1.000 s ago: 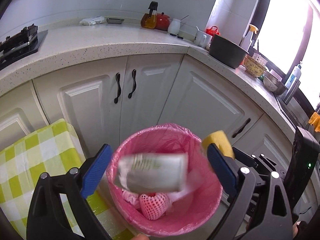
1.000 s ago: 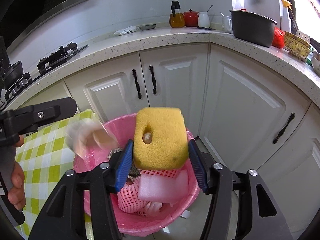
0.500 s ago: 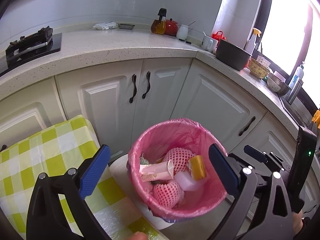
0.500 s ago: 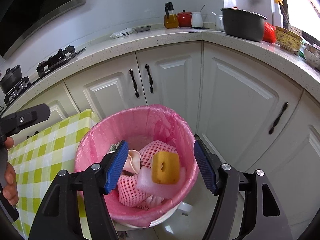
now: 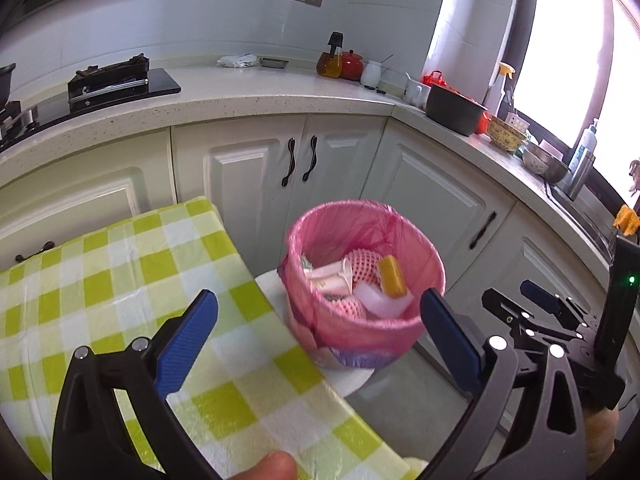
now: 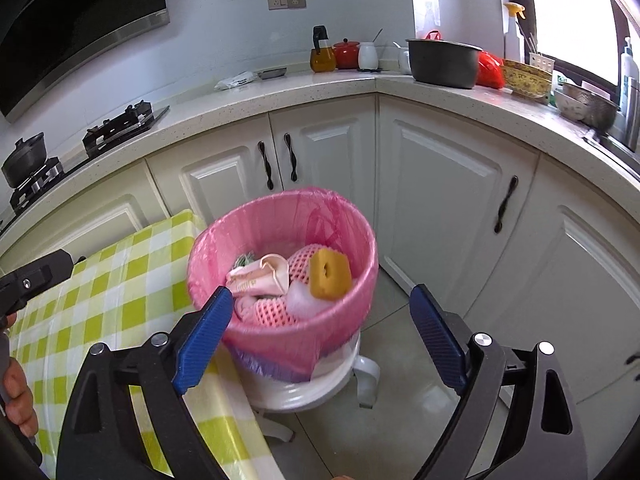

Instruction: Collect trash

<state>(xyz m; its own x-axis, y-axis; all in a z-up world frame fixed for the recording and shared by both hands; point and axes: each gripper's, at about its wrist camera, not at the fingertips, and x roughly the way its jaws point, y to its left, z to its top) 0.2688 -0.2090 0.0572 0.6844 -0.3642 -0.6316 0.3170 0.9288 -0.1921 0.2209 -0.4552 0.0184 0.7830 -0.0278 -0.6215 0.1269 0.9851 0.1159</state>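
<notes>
A bin with a pink liner (image 5: pixel 352 328) (image 6: pixel 248 328) stands on a white stool (image 6: pixel 312 388) beside the table. Inside lie a yellow sponge (image 6: pixel 330 275) (image 5: pixel 392 276), a crumpled paper pack (image 6: pixel 258 278) (image 5: pixel 330 276), pink foam nets (image 6: pixel 304 266) and a white foam piece (image 5: pixel 382 300). My left gripper (image 5: pixel 318 330) is open and holds nothing, back from the bin over the table edge. My right gripper (image 6: pixel 318 328) has its jaws opening wide, with nothing between them, in front of the bin. The right gripper (image 5: pixel 532 304) also shows in the left wrist view.
A green and white checked tablecloth (image 5: pixel 120 272) (image 6: pixel 92 308) covers the table left of the bin. White cabinets (image 6: pixel 440 184) wrap behind under a speckled counter (image 5: pixel 260 96) with a gas hob (image 5: pixel 112 80), a grey pot (image 6: pixel 444 62), jars and bowls. A person's hand (image 6: pixel 16 396) holds the left gripper.
The paper pack fell from the left gripper and the sponge from the right into the bin. Both grippers pulled back from the bin, and the right jaws spread wider.
</notes>
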